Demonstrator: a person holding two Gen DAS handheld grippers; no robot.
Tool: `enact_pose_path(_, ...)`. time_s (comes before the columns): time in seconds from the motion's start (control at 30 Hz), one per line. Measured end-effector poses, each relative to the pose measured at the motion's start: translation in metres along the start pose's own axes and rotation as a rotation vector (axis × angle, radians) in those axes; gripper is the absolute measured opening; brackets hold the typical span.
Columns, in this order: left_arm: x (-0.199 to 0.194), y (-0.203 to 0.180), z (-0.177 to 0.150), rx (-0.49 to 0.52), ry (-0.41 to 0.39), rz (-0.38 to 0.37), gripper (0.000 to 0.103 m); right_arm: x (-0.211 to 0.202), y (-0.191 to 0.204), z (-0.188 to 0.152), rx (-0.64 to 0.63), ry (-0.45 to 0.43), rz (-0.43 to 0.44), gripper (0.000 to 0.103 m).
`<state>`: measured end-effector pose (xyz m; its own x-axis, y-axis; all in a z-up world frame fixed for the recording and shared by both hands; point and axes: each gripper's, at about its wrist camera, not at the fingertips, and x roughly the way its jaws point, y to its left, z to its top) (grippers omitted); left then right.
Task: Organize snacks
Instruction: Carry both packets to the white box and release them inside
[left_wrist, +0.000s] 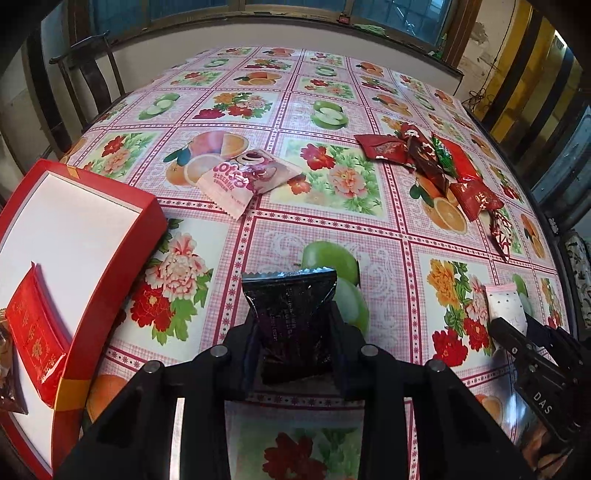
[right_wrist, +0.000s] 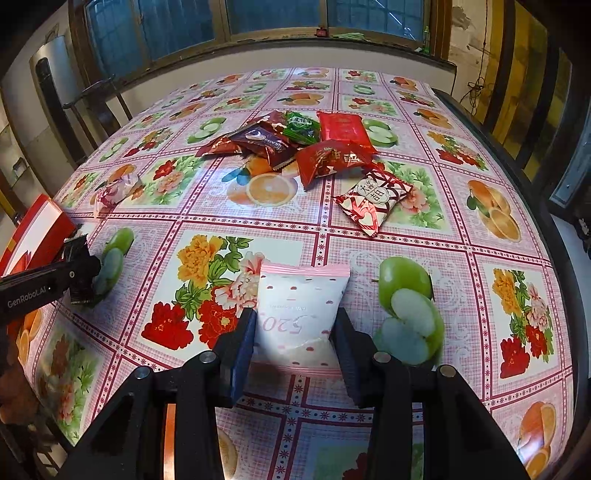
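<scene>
My left gripper (left_wrist: 295, 332) is shut on a black snack packet (left_wrist: 291, 317) and holds it above the table. My right gripper (right_wrist: 295, 332) is shut on a white and pink packet (right_wrist: 299, 310); it also shows in the left wrist view (left_wrist: 506, 306). A red box with a white inside (left_wrist: 81, 236) stands at the left and holds a red packet (left_wrist: 33, 332). A pink Lotso packet (left_wrist: 251, 177) lies on the tablecloth past the box. A pile of red, brown and green packets (right_wrist: 295, 144) lies farther back, with a red and white packet (right_wrist: 373, 201) near it.
The table wears a pink fruit and flower cloth (right_wrist: 480, 258). A dark wooden chair (left_wrist: 88, 74) stands at the far left edge. A wall with windows (right_wrist: 258, 22) runs behind the table. The table's right edge (right_wrist: 554, 221) drops off to dark furniture.
</scene>
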<state>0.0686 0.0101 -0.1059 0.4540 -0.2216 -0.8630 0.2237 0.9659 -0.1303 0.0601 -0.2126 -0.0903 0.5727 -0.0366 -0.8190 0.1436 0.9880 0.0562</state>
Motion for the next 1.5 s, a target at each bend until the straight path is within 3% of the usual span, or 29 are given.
enact_pose_path(0.27, -0.044, 0.010, -0.015, 0.015, -0.076, -0.051, 0.031, -0.007, 0.003, -0.008, 0.024, -0.008, 0.135, 0.044)
enact_pose_path(0.43, -0.086, 0.038, -0.026, -0.013, -0.166, -0.021, 0.031, -0.006, 0.025, -0.004, 0.025, 0.013, 0.256, 0.044)
enact_pose_path(0.8, -0.133, 0.148, -0.041, -0.178, -0.232, 0.134, 0.031, -0.018, 0.163, 0.040, -0.138, -0.016, 0.511, 0.045)
enact_pose_path(1.07, -0.140, 0.189, -0.046, -0.223, -0.225, 0.211, 0.031, -0.022, 0.269, 0.068, -0.234, -0.053, 0.583, 0.045)
enact_pose_path(1.2, -0.137, 0.199, -0.045, -0.245, -0.214, 0.268, 0.032, -0.014, 0.289, 0.077, -0.222, -0.037, 0.643, 0.046)
enact_pose_path(1.27, -0.137, 0.203, -0.046, -0.258, -0.211, 0.298, 0.039, -0.013, 0.290, 0.081, -0.205, -0.041, 0.664, 0.049)
enact_pose_path(1.33, -0.138, 0.206, -0.047, -0.271, -0.217, 0.318, 0.059, -0.013, 0.284, 0.084, -0.183, -0.035, 0.709, 0.062)
enact_pose_path(1.4, -0.139, 0.205, -0.048, -0.264, -0.231, 0.331, 0.063, -0.019, 0.270, 0.084, -0.164, -0.079, 0.719, 0.065)
enact_pose_path(1.5, -0.137, 0.194, -0.047, -0.245, -0.233, 0.288, 0.073, -0.021, 0.242, 0.086, -0.140, -0.115, 0.673, 0.069)
